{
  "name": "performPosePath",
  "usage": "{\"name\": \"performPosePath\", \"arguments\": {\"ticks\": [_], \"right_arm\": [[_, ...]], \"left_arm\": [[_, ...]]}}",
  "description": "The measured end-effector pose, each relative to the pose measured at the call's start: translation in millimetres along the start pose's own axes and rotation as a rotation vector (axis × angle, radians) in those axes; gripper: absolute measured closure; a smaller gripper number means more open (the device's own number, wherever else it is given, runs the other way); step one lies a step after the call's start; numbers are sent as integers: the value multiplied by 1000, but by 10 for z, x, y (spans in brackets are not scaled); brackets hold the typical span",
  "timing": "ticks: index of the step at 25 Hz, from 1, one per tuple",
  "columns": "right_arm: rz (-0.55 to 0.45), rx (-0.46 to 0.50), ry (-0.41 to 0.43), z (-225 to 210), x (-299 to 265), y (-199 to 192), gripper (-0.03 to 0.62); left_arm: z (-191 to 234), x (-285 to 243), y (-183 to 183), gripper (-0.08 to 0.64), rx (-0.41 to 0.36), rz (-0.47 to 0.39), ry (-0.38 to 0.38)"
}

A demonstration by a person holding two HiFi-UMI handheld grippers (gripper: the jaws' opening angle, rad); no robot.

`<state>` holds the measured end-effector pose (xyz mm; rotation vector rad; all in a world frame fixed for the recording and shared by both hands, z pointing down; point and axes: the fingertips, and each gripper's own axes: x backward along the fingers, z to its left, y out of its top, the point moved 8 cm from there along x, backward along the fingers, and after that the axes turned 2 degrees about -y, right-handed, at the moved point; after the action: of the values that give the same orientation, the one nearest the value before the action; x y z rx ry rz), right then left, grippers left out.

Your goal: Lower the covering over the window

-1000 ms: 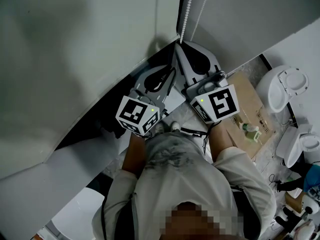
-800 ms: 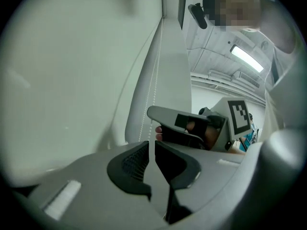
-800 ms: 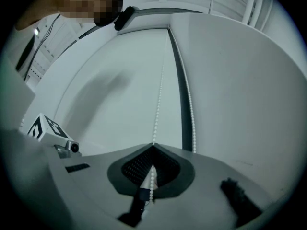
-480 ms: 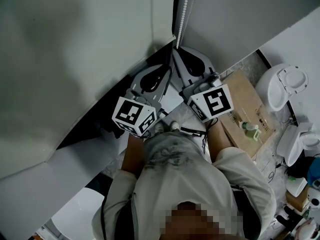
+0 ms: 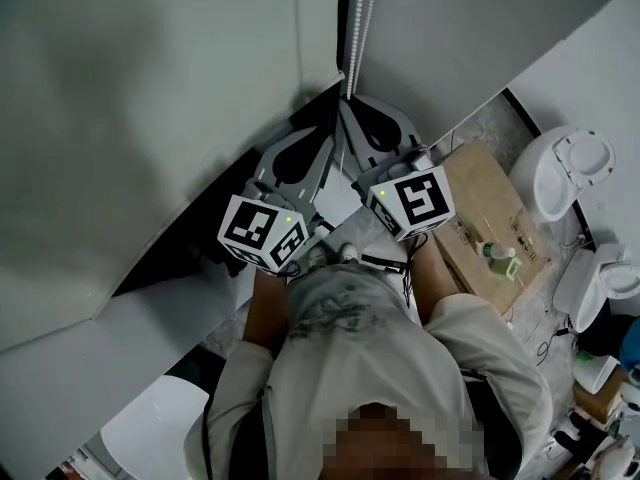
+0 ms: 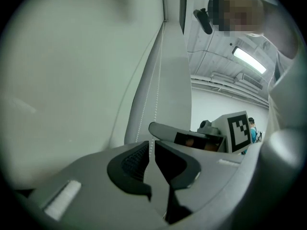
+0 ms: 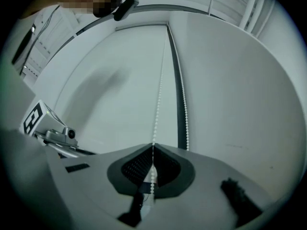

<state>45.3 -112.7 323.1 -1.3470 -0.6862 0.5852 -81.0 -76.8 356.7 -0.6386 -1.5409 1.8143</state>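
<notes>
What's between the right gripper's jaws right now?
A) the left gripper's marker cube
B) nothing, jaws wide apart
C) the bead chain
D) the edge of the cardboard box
C: in the right gripper view the right gripper has its jaws closed together on the bead chain, which runs straight up from between them.
</notes>
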Motion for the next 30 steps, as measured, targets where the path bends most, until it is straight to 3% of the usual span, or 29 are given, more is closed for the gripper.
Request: {"name": "performPosePath", "arguments": {"ticks": [8,12,19,21,25,30], "right_arm": [[7,18,-12,-10,82,-25,570],[17,12,-13,-43,138,-65,497],[32,-5,-7,-20,328,-95,482],[31,0,7,-21,368,-84,483],[30,-4,17,-18,466,-45,572],[39,-42,43,6,596,-14,575]], "left_arm": [[-34,22,-17,512,21,-7,14],[-54,29,-25,512,25,-6,16],[-104,69,-2,518,4,-17,10],[-99,69,26,549,-14,-31,9],[-93,111,95,555,-25,-49,8],[-131,179,163,555,-63,-68,-19]]}}
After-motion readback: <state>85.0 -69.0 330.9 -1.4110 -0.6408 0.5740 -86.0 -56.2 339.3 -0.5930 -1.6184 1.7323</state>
